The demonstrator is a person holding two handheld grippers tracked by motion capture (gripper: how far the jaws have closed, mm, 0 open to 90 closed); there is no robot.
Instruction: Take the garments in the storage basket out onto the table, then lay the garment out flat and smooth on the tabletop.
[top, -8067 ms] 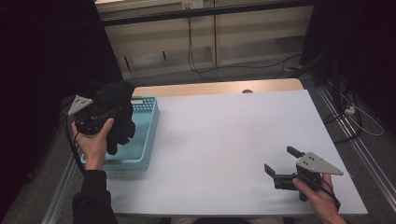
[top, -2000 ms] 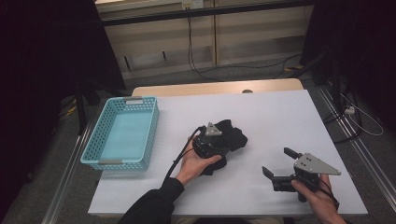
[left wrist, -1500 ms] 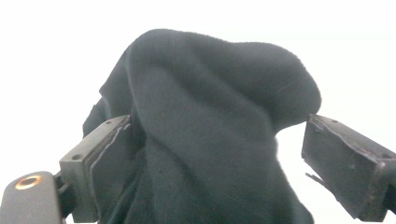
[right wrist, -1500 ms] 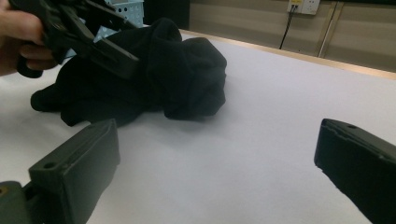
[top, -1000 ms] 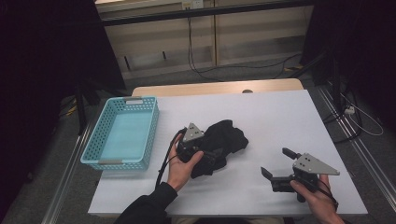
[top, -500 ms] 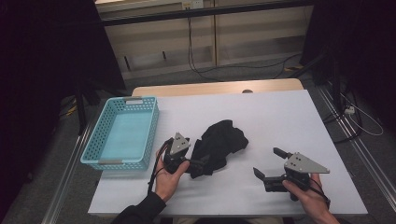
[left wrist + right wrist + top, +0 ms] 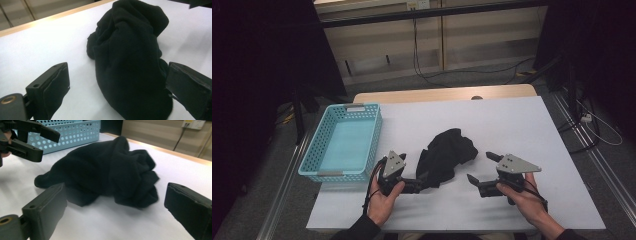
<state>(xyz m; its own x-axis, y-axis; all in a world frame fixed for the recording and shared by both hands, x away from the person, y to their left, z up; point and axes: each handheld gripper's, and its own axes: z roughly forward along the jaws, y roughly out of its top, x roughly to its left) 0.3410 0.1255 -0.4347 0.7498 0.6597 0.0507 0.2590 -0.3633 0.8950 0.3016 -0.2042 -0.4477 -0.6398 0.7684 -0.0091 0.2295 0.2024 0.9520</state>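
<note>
A crumpled black cloth (image 7: 447, 154) lies on the white table (image 7: 522, 125), a little front of centre. My left gripper (image 7: 419, 183) sits at the cloth's near left end, open. In the left gripper view its jaws stand wide apart with the cloth (image 7: 130, 55) lying between and ahead of them. My right gripper (image 7: 478, 167) is just right of the cloth, open, with nothing held. In the right gripper view the cloth (image 7: 105, 170) lies a short way ahead of the spread jaws, and the left gripper (image 7: 30, 137) shows at the top left.
A light blue perforated basket (image 7: 377, 135) stands at the table's left side; its wall (image 7: 75, 132) shows behind the cloth. Bare white table lies right of and behind the cloth. The wooden far edge (image 7: 442, 94) borders the table.
The left gripper carried the cloth from the basket to the table's middle, opened off it and drew back toward the front left. The right gripper has shifted left, closer to the cloth.
</note>
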